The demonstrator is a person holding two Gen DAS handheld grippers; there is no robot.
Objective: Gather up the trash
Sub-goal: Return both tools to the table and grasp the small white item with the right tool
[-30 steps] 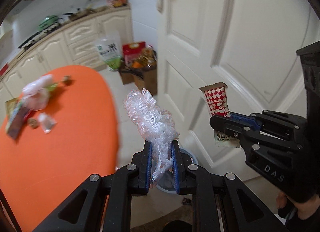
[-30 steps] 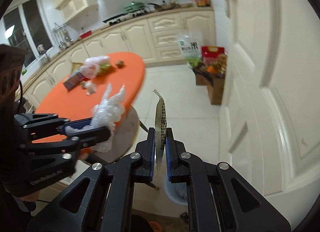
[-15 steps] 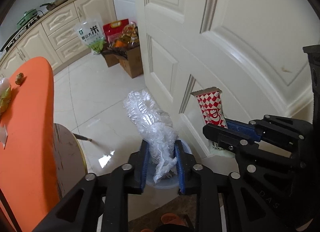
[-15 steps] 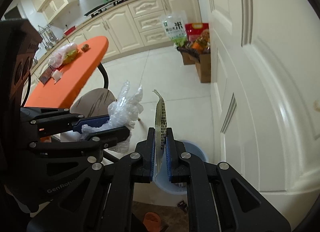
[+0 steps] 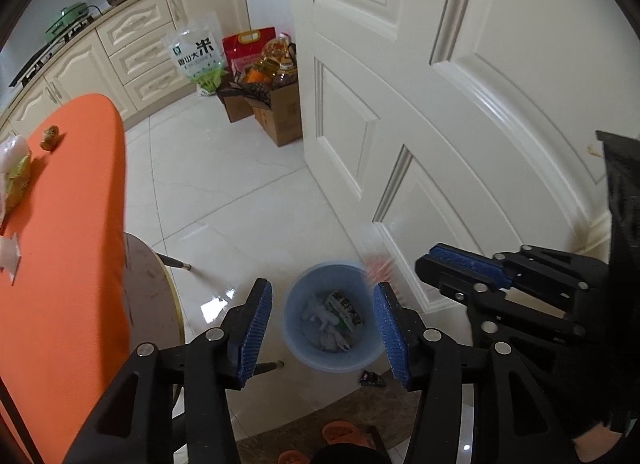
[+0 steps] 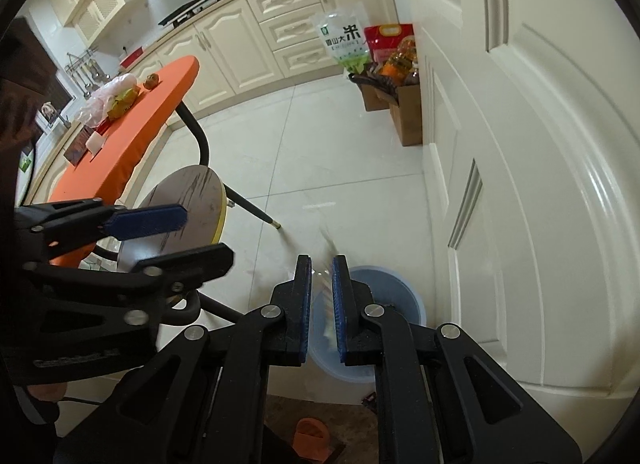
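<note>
A pale blue bin (image 5: 294, 348) stands on the floor by the door, straight below both grippers. Crumpled clear plastic wrap (image 5: 320, 318) and a green-and-white packet (image 5: 347, 310) lie inside it. My left gripper (image 5: 323, 286) hangs over the bin; its jaws are opening and nothing is between them. A red-and-white checked wrapper (image 5: 378, 268) is a blur dropping past the bin's rim, just off the tips of my right gripper (image 5: 430, 276). In the right wrist view that wrapper (image 6: 329, 248) streaks past the right gripper (image 6: 322, 260), whose jaws stand a narrow slit apart, gripping nothing.
The orange table (image 5: 72, 264) on the left carries a plastic bag (image 5: 14, 167), a brown lump (image 5: 50, 137) and a white scrap (image 5: 10, 260). A round stool (image 5: 152, 296) stands beside it. The white door (image 5: 440, 103), cardboard boxes (image 5: 276, 115) and a dark scrap (image 5: 372, 378) are nearby.
Both grippers swung from the table to above the bin and sank. The left jaws spread and the plastic wrap fell into the bin. The checked wrapper slipped out of the right jaws.
</note>
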